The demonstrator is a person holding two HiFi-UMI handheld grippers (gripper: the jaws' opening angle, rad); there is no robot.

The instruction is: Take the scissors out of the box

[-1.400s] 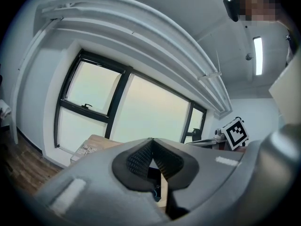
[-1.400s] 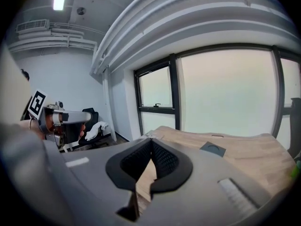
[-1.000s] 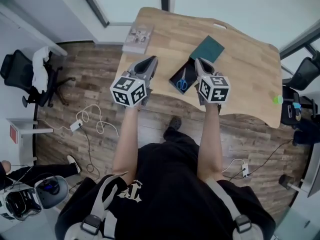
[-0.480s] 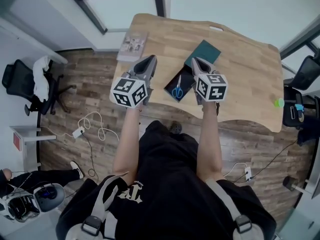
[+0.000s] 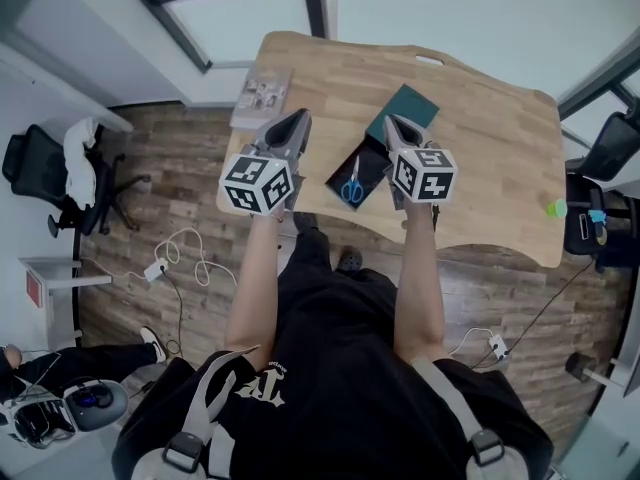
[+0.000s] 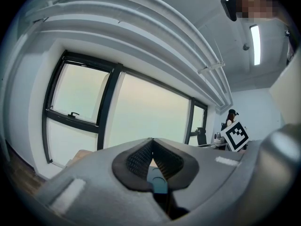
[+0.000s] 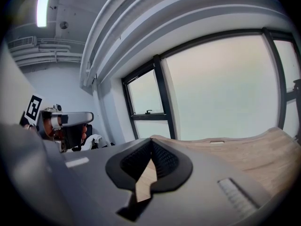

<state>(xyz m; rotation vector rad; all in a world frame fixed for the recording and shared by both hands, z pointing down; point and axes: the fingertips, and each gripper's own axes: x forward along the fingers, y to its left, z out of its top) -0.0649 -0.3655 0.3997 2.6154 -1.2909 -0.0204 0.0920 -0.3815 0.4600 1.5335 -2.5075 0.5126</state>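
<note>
Two tongs, both clenched on nothing. The left tongs (image 5: 299, 117) have their pads pressed tip to tip in the left gripper view, and the right tongs (image 5: 391, 121) look just the same in the right gripper view, with only bare wood showing through the gap below the tips.

I'm holding them on either side of the box (image 5: 372, 156), which sits near the front edge of the desk (image 5: 490, 138). It reads to me as a ready stance, nothing reached for yet. Each gripper view shows windows (image 7: 221, 79) rather than the box, because the tongs point out across the desk, not down into it.

The scissors (image 5: 351, 182) lie flat inside the box, blue handles toward me, blades pointing away. That's handy, I'd say: the handles are the nearest part to take. The teal lid (image 5: 406, 107) is off, parked just beside the box's far end, so the inside is exposed.

Count so far: one pair of scissors, one box, one lid, and one booklet (image 5: 262, 94) at the desk's left edge, well apart from the job.
</note>
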